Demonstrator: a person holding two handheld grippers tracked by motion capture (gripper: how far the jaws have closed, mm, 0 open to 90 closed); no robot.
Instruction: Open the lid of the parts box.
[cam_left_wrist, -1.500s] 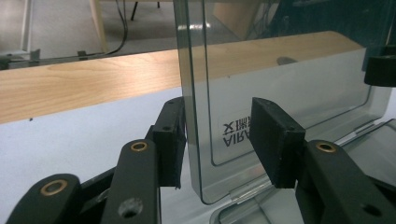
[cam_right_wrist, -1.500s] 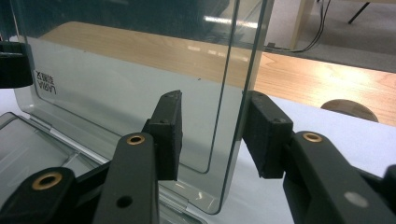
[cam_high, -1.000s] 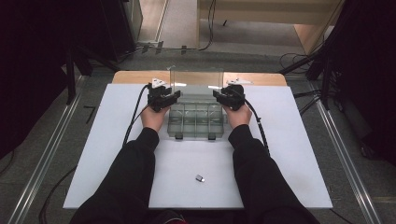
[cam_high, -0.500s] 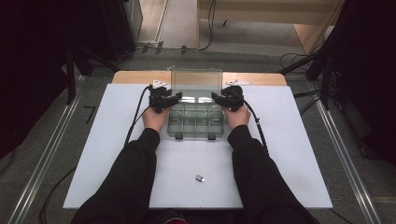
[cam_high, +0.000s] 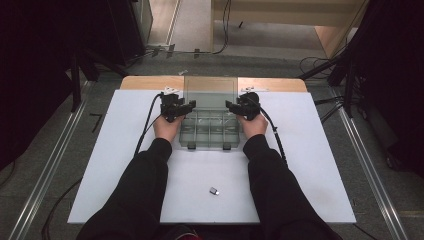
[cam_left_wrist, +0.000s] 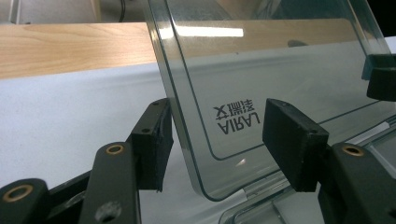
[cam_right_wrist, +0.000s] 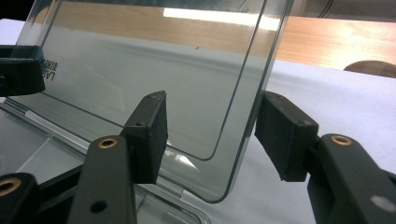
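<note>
A clear plastic compartment box (cam_high: 210, 131) lies at the middle of the white board, its lid (cam_high: 210, 91) raised upright at the far side. My left gripper (cam_high: 187, 106) is at the lid's left edge and my right gripper (cam_high: 231, 106) at its right edge. In the left gripper view the lid (cam_left_wrist: 261, 70), printed with "AIRAL", stands between the jaws of the left gripper (cam_left_wrist: 217, 135). In the right gripper view the lid's edge (cam_right_wrist: 252, 93) stands between the jaws of the right gripper (cam_right_wrist: 217, 126). Both pairs of jaws have just been opening, and a gap shows beside the pads.
A small grey piece (cam_high: 214, 190) lies on the white board (cam_high: 310, 165) near its front edge, between the person's forearms. A wooden tabletop (cam_high: 150, 82) shows behind the board. Cables trail from both grippers across the board.
Both grippers' jaws have widened around the lid's side edges. The hands have hardly moved, and the lid still stands open.
</note>
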